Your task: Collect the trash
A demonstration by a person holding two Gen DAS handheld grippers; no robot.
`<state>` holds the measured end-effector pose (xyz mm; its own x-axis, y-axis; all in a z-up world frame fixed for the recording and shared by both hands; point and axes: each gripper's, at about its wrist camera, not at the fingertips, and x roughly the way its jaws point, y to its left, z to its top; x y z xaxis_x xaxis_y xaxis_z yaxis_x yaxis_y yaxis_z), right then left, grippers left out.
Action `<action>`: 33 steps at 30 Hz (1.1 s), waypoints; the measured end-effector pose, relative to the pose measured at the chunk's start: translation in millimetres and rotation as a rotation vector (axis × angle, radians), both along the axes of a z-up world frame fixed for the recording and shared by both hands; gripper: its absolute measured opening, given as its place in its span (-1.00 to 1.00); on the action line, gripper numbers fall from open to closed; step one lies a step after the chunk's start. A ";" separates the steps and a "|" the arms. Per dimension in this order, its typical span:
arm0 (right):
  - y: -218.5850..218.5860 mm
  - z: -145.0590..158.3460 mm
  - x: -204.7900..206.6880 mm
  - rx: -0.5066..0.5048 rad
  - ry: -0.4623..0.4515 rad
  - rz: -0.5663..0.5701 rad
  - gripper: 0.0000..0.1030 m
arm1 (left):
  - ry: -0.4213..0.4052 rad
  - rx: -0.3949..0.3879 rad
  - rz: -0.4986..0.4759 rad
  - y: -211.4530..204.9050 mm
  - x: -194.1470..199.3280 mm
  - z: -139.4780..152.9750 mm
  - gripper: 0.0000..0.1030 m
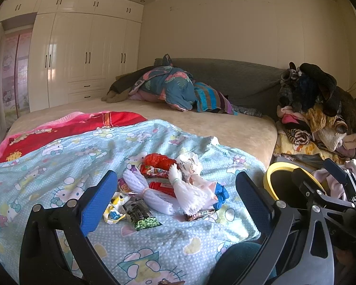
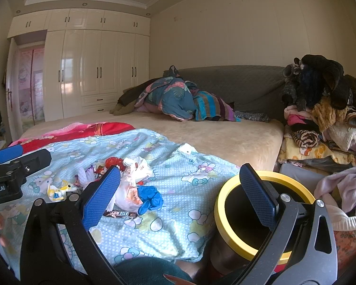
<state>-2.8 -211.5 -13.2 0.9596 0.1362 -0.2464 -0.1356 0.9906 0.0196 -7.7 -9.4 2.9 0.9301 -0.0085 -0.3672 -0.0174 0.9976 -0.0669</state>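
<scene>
Your left tongs (image 1: 175, 201) are wide open and hold nothing; they hover just over the trash (image 1: 168, 190), which lies in one heap on the blue sheet (image 1: 59, 166) of the bed (image 1: 225, 128). Your right tongs (image 2: 178, 197) are also wide open and empty, and they hang between the heap and the bin (image 2: 227, 216). I think both are open because no piece is chosen yet.

In the heap you have white foam nets (image 1: 152, 194), a red bag (image 1: 157, 160), a green snack packet (image 1: 144, 218), a chocolate bar wrapper (image 2: 119, 213) and a blue glove (image 2: 149, 198). They touch and overlap, so take an outer piece first, perhaps the wrapper or the glove.

The bin with the yellow rim stands just beside the bed edge, on your right, mouth up, probably so that each drop is short. A pile of clothes (image 2: 320, 118) is behind it; this seems not to be trash.
</scene>
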 end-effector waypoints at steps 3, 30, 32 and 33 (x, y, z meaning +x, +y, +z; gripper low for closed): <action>0.2 -0.4 0.3 0.000 0.000 0.000 0.80 | -0.001 0.001 0.000 0.2 0.1 -0.4 0.88; -10.1 -4.9 3.1 0.027 0.035 0.017 0.80 | 0.034 -0.015 -0.062 1.1 7.2 -12.1 0.88; -8.1 -5.9 4.9 0.026 0.044 0.029 0.80 | 0.043 -0.021 -0.059 4.3 10.4 -13.5 0.88; -6.7 -6.5 6.5 0.024 0.051 0.042 0.80 | 0.048 -0.028 -0.056 7.4 12.0 -14.5 0.88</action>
<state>3.8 -218.1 -19.8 0.9392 0.1821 -0.2911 -0.1748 0.9833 0.0509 4.4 -2.0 -11.7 0.9090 -0.0710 -0.4107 0.0348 0.9949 -0.0949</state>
